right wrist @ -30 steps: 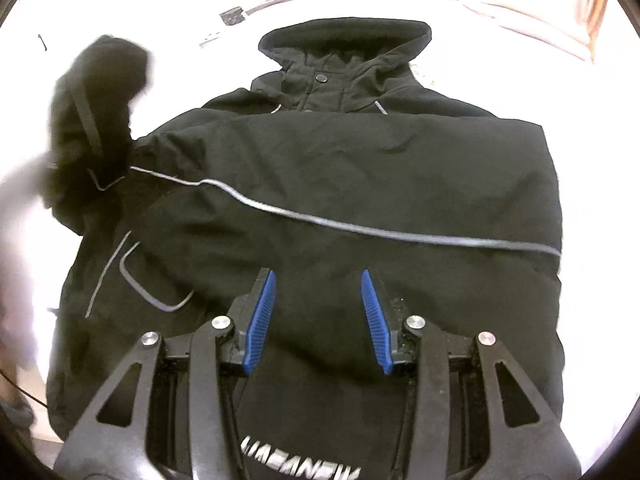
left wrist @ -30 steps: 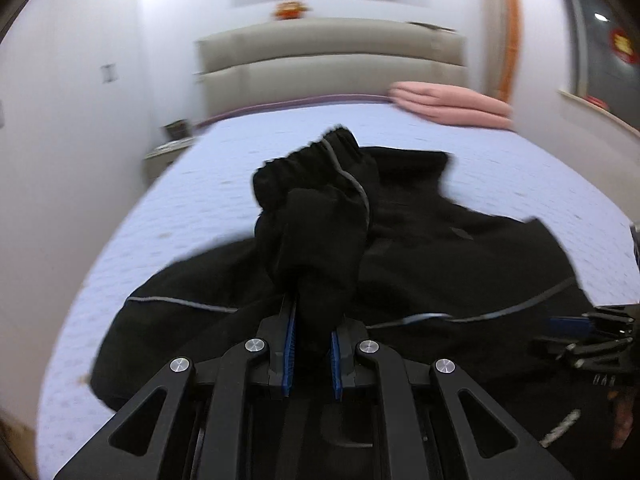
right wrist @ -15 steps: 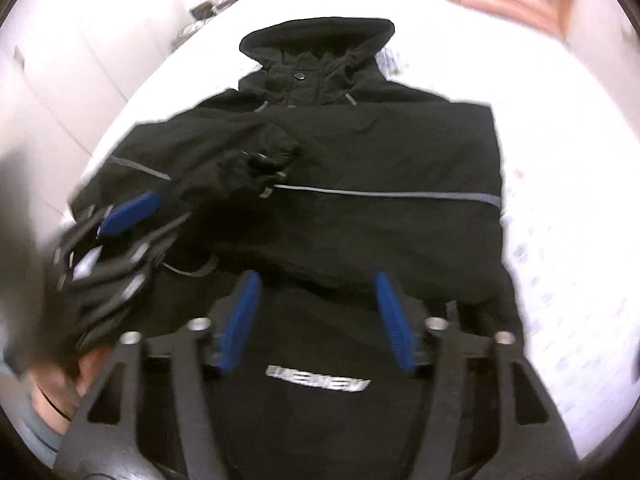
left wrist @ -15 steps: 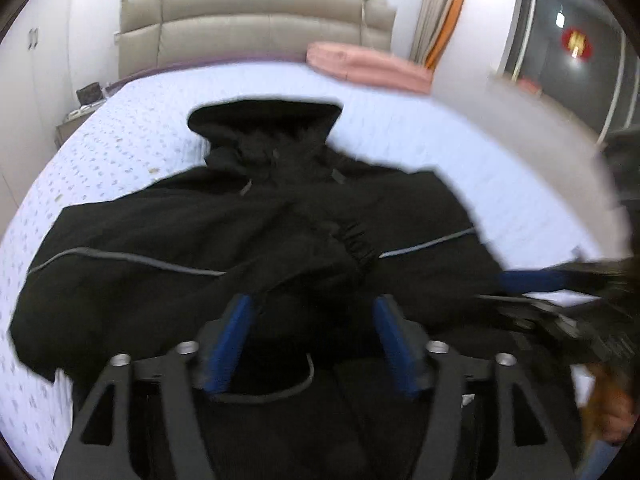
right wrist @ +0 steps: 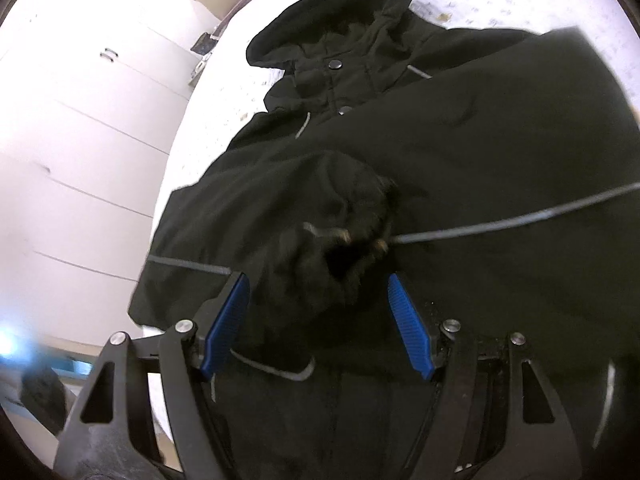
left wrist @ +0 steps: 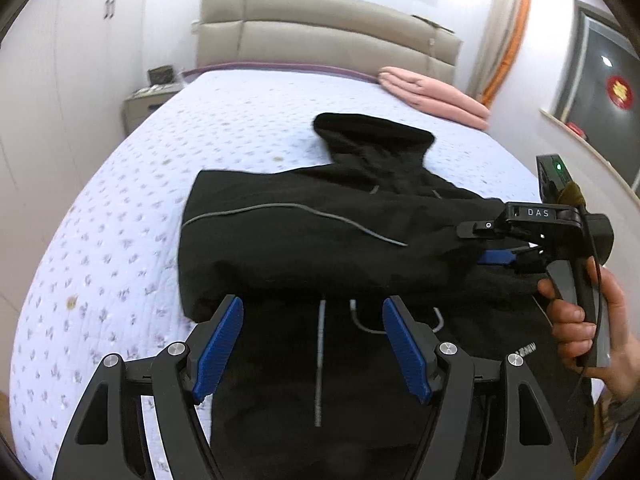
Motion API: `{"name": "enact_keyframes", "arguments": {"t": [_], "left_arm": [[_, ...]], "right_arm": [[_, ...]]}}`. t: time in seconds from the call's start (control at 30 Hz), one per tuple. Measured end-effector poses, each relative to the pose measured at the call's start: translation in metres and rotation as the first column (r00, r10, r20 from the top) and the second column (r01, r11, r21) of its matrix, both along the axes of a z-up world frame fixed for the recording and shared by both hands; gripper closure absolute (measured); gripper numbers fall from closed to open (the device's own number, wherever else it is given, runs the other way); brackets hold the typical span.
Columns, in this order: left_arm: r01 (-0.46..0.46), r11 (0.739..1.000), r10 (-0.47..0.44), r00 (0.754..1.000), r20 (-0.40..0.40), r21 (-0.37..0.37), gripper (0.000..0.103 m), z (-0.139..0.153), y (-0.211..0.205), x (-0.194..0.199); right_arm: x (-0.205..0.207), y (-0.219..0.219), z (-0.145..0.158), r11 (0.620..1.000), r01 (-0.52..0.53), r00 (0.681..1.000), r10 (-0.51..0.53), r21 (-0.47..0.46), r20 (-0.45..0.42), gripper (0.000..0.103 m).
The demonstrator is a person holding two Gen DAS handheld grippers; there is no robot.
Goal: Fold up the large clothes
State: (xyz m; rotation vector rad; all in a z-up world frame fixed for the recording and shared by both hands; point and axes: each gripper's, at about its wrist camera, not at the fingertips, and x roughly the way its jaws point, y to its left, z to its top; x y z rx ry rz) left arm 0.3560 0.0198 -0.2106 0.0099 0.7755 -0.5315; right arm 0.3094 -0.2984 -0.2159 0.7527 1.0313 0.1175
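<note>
Lying on a quilted bed (left wrist: 132, 216), black jacket (left wrist: 304, 240) before beige headboard (left wrist: 320, 28).

Each black gripper (left wrist: 312, 344) has 2 ribbed blue pads (left wrist: 218, 346), silver screws (left wrist: 178, 349), and a "DAS" marking (left wrist: 538, 213).

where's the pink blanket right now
In the left wrist view the pink blanket lies folded at the bed's far right corner, by the headboard, beyond the jacket's hood.
</note>
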Motion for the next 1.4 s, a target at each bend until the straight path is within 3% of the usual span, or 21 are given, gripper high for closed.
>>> {"name": "enact_keyframes", "arguments": {"t": [0.03,0.13,0.3,0.47,0.6,0.7,0.83,0.97,1.1,1.17,1.2,1.3,1.4], "left_arm": [[-0.022,1.000,0.022,1.000,-0.010,-0.002,0.029,-0.003,0.000,0.008],[-0.066,0.998,0.066,0.997,-0.026,-0.019,0.029,-0.008,0.000,0.024],[-0.079,0.997,0.079,0.997,0.001,-0.005,0.050,0.000,-0.011,0.042],[-0.033,0.999,0.033,0.999,0.034,0.013,0.051,0.016,-0.039,0.058],[0.038,0.999,-0.038,0.999,-0.010,0.029,0.051,0.009,-0.076,0.075],[0.095,0.987,-0.090,0.995,-0.043,0.127,0.051,-0.012,-0.111,0.081],[0.129,0.955,-0.104,0.989,-0.104,0.266,0.053,-0.056,-0.142,0.084],[0.113,0.949,-0.089,0.992,-0.093,0.294,0.053,-0.067,-0.148,0.082],[0.117,0.934,-0.097,0.992,-0.075,0.338,0.053,-0.067,-0.153,0.079],[0.120,0.936,-0.101,0.992,-0.074,0.331,0.053,-0.059,-0.149,0.076],[0.122,0.941,-0.103,0.992,-0.077,0.317,0.053,-0.054,-0.147,0.076],[0.123,0.969,-0.116,0.992,-0.042,0.215,0.053,-0.021,-0.133,0.068],[0.108,0.984,-0.103,0.994,-0.045,0.143,0.053,-0.004,-0.130,0.073]], "right_arm": [[0.004,0.001,-0.003,1.000,-0.013,1.000,0.013,0.004,-0.004,0.048],[0.005,0.009,-0.002,0.998,-0.053,0.999,0.053,-0.046,0.009,0.071],[-0.018,0.006,0.035,0.984,-0.054,0.991,0.073,-0.168,0.110,0.080],[-0.051,-0.026,0.086,0.949,0.026,0.977,0.042,-0.316,0.208,0.080],[-0.072,-0.068,0.101,0.902,0.118,0.974,-0.023,-0.415,0.227,0.080],[-0.075,-0.096,0.086,0.888,0.137,0.980,-0.057,-0.439,0.191,0.080],[-0.070,-0.124,0.032,0.898,0.111,0.994,-0.091,-0.425,0.067,0.079],[-0.070,-0.130,-0.011,0.907,0.096,0.995,-0.103,-0.409,0.006,0.077],[-0.070,-0.123,-0.005,0.889,0.066,0.997,-0.078,-0.452,-0.008,0.076],[-0.071,-0.123,0.005,0.887,0.038,0.998,-0.057,-0.460,-0.028,0.074],[-0.074,-0.124,0.014,0.883,0.049,0.997,-0.067,-0.467,-0.022,0.067],[-0.089,-0.123,0.051,0.875,0.110,0.992,-0.071,-0.471,0.100,0.054],[-0.084,-0.108,0.071,0.862,0.112,0.988,-0.042,-0.494,0.150,0.049]]}}
